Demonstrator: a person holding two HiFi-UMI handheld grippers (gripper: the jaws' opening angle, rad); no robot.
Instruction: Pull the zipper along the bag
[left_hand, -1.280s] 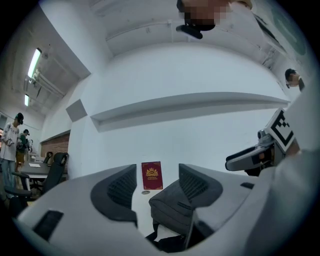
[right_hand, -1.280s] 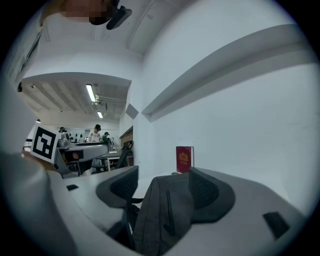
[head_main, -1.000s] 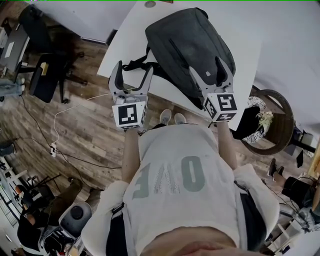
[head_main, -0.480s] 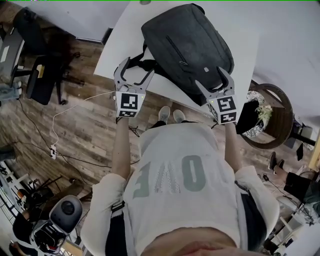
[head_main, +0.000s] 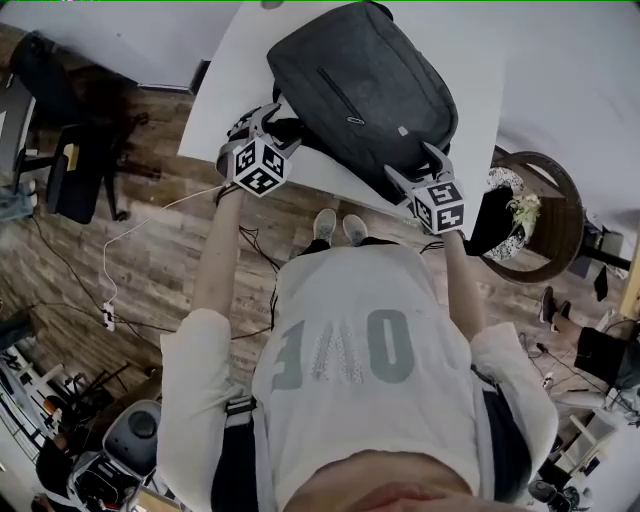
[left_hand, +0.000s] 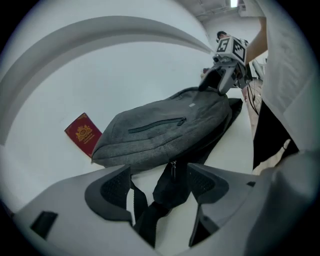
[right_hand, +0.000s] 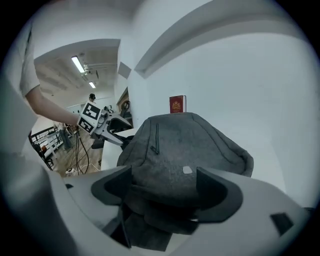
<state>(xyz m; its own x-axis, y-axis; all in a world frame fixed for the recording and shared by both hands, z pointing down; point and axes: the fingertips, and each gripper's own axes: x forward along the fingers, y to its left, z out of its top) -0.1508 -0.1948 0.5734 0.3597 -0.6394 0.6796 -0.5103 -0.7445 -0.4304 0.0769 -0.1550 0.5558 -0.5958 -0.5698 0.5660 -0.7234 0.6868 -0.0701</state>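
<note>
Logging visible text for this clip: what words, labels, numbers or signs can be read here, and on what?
"O" and "E": the only sure letters of the large print on the person's shirt, seen upside down; the rest is unclear.
Red booklet: gold crest and lettering, too small to read.
Pale tag on the backpack: too small to read.
Left marker cube and right marker cube: square patterns only, no words.

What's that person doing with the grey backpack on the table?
A person holds a gripper in each hand at a grey backpack lying on a white table. The left gripper is open by the black straps, with a small zipper pull just ahead. The right gripper is open around the backpack's other end. Nothing is gripped yet.
</note>
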